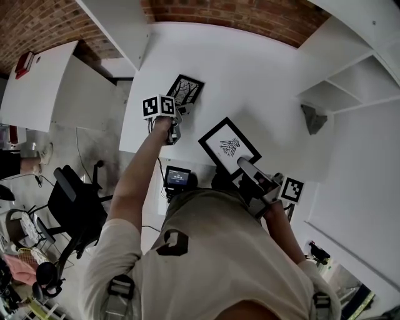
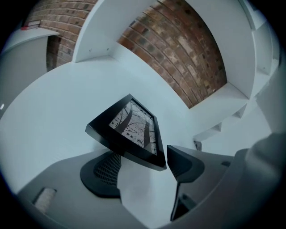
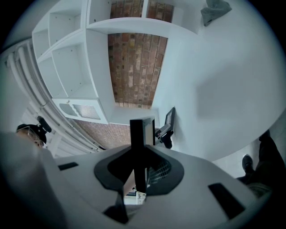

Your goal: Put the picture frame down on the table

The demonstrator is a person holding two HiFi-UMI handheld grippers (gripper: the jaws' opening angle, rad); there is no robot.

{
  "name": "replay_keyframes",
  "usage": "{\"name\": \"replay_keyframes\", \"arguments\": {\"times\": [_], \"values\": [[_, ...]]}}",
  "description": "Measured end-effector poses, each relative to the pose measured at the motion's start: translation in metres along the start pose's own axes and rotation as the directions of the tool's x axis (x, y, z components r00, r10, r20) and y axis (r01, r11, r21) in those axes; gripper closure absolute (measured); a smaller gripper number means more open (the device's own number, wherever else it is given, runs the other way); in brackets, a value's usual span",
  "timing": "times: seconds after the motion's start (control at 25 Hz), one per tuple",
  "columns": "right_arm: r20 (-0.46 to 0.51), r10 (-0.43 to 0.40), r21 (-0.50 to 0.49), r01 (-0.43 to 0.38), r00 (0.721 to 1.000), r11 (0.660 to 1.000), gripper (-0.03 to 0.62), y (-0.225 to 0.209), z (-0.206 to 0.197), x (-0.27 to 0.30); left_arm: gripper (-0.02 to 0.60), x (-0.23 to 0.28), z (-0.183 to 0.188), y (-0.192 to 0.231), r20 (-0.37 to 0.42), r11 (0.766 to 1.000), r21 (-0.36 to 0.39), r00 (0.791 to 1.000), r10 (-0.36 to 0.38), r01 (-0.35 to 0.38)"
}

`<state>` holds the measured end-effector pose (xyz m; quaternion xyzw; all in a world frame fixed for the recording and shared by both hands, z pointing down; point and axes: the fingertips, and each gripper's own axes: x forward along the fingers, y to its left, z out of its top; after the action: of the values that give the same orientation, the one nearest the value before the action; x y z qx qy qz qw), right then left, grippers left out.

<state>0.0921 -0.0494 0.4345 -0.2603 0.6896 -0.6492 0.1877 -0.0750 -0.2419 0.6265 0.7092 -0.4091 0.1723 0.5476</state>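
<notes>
A black picture frame with a tree print rests on the white table, its far side tipped up a little. My left gripper is right at its near edge, open; the pads stand apart from the frame's rim. A second black frame with a bird-like drawing hangs over the table's near edge. My right gripper is shut on that frame's lower corner, which shows edge-on between the jaws. The first frame and left gripper also appear far off in the right gripper view.
White shelving stands at the table's right, with a grey object on a low shelf. A brick wall backs the table. A black office chair stands on the floor at the left, beyond the table edge.
</notes>
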Motion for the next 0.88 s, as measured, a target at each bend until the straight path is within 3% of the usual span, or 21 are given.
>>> {"name": "replay_keyframes", "arguments": {"times": [0.24,0.32,0.6,0.88], "values": [[-0.003,0.010,0.001,-0.010,1.000,1.000,0.543,0.003,-0.001,-0.002,0.276,0.002,-0.016,-0.006,-0.116,0.989,0.143,0.993,-0.005,0.022],[-0.002,0.017,0.001,-0.017,1.000,1.000,0.543,0.004,-0.001,-0.001,0.276,0.001,-0.019,-0.007,-0.132,0.987,0.160,0.991,-0.009,0.030],[-0.003,0.023,-0.003,-0.023,1.000,1.000,0.543,0.003,-0.003,-0.001,0.276,-0.012,-0.022,-0.016,-0.102,0.988,0.128,0.992,-0.075,0.088],[0.010,0.025,-0.005,-0.025,1.000,1.000,0.543,0.006,-0.002,-0.003,0.276,-0.041,-0.014,-0.037,0.008,0.982,0.113,0.988,-0.154,0.152]]}}
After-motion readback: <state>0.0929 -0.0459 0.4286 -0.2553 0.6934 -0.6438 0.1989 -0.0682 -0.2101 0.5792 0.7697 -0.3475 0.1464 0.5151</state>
